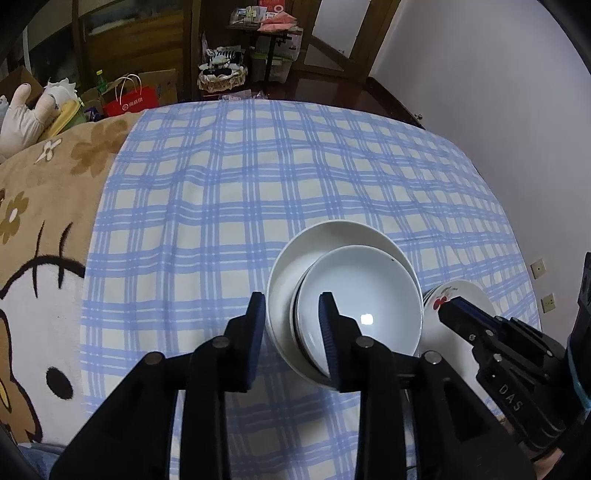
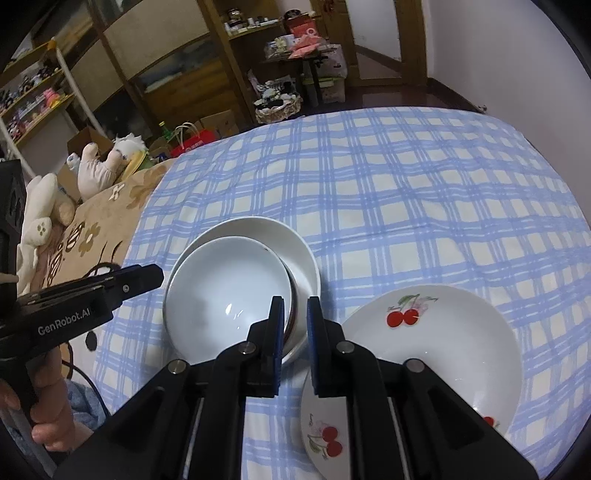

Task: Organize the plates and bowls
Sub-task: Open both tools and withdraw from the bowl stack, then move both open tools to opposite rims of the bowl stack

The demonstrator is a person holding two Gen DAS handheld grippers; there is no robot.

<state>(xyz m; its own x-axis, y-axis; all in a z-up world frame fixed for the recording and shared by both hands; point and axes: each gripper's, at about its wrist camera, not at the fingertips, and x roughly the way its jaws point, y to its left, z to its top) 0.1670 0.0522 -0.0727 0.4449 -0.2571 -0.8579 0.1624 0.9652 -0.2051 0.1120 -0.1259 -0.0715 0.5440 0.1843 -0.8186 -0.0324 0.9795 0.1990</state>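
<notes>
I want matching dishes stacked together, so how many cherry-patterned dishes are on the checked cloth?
2. One cherry plate lies right of the plain white bowls. A second cherry plate lies partly under its near edge. More could be hidden beneath.

A lived-in home bedroom. A bed carries a blue checked sheet (image 1: pixel 295 184) and a cartoon-cat blanket (image 1: pixel 44 258); plush toys (image 2: pixel 96 166) lie beside it. Behind stand wooden shelving (image 2: pixel 155 66), a cluttered side table (image 1: pixel 273 26), cardboard boxes and a red shopping bag (image 1: pixel 129 103).
</notes>
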